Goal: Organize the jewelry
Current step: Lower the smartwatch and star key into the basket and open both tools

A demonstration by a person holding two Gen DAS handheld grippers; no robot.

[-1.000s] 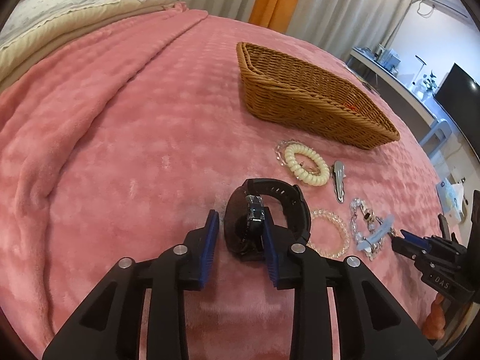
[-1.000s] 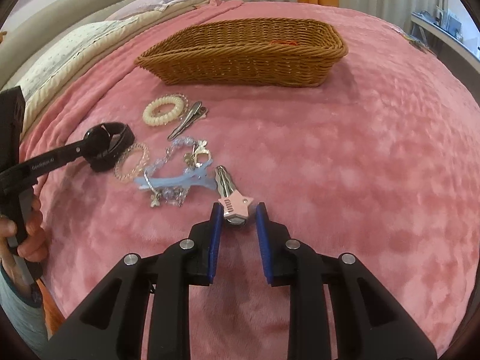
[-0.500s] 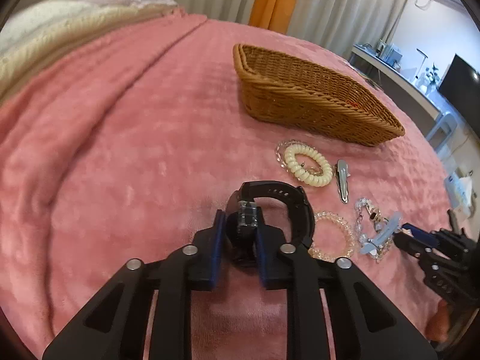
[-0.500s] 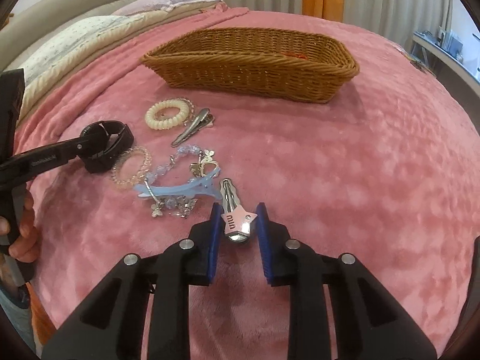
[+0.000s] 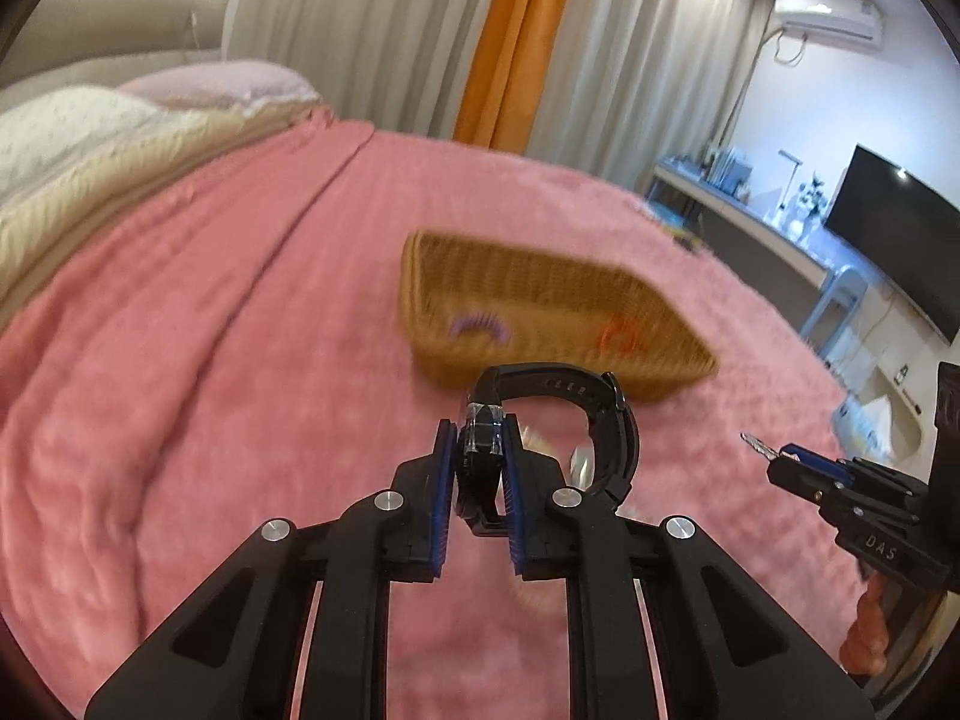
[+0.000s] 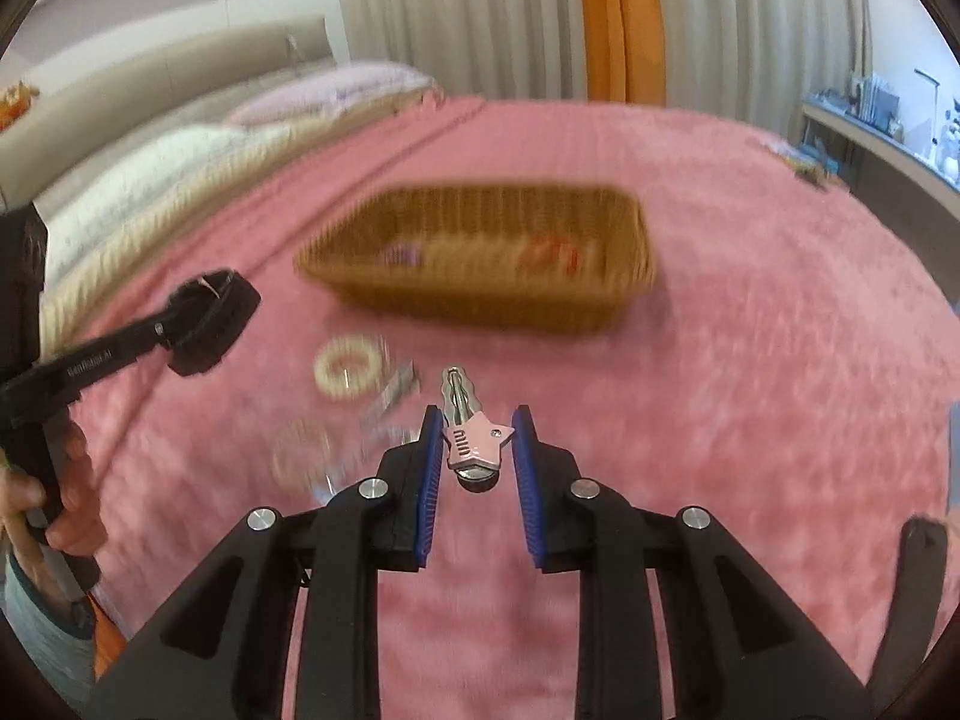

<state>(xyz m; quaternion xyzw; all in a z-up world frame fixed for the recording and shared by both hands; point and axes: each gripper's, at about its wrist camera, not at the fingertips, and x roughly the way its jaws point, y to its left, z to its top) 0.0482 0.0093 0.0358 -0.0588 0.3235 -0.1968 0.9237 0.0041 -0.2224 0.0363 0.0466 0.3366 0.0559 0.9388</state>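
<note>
My left gripper (image 5: 478, 441) is shut on a black watch (image 5: 591, 420) and holds it in the air above the pink blanket, short of the wicker basket (image 5: 540, 294). My right gripper (image 6: 477, 438) is shut on a pink star hair clip (image 6: 474, 444), also lifted, with the basket (image 6: 480, 300) ahead of it. The basket holds a purple item (image 5: 477, 324) and an orange item (image 5: 618, 336). The left gripper with the watch (image 6: 207, 318) shows at the left of the right wrist view. The right gripper (image 5: 774, 456) shows at the right of the left wrist view.
On the blanket lie a cream coil hair tie (image 6: 351, 366), a silver clip (image 6: 396, 390) and a blurred bead bracelet (image 6: 300, 456). Pillows (image 5: 90, 138) lie at the far left. A desk and a dark screen (image 5: 894, 240) stand beyond the bed's right edge.
My left gripper shut on the watch and lifted it off the blanket. My right gripper lifted the star clip. Both views now tilt up toward the basket.
</note>
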